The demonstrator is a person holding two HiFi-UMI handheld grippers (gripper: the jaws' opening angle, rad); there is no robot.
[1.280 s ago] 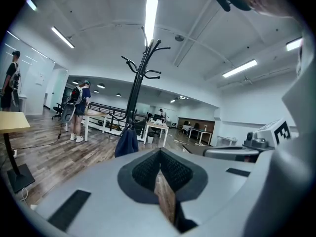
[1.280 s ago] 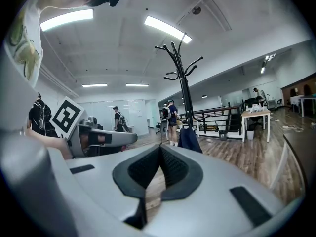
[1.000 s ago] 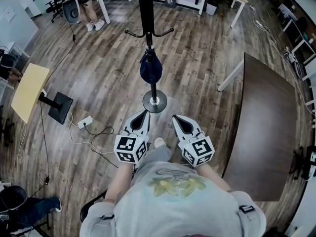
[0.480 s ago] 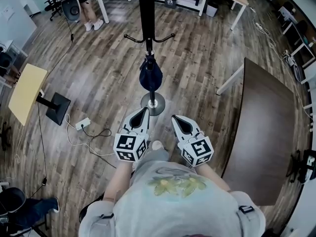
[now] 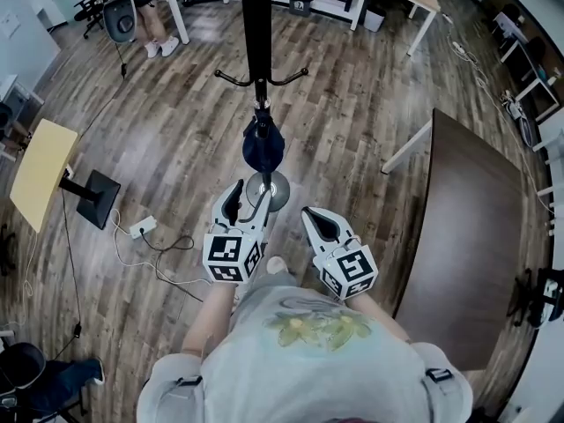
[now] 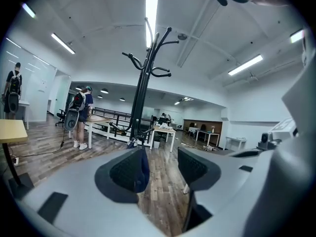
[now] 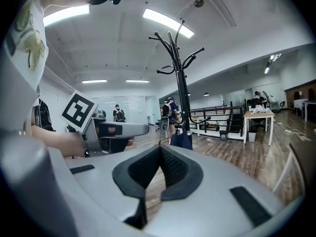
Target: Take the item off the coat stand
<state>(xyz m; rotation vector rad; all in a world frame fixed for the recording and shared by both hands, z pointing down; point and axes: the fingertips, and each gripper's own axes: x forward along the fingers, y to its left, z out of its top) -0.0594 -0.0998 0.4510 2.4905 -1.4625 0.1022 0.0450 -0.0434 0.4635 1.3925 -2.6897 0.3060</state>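
navy bag (image 5: 263, 145) on coat stand (image 5: 256, 25), l gripper (image 5: 251, 191) jaws just opening, empty, r gripper (image 5: 310, 212) jaws together

Bright, even light from the ceiling strip lights (image 6: 150, 11). Soft glare on the wood floor (image 5: 201, 30) at the far end. Heavy fisheye bend at the edges, black corners in both gripper views; the coat stand (image 6: 144, 90) looks near-silhouette.
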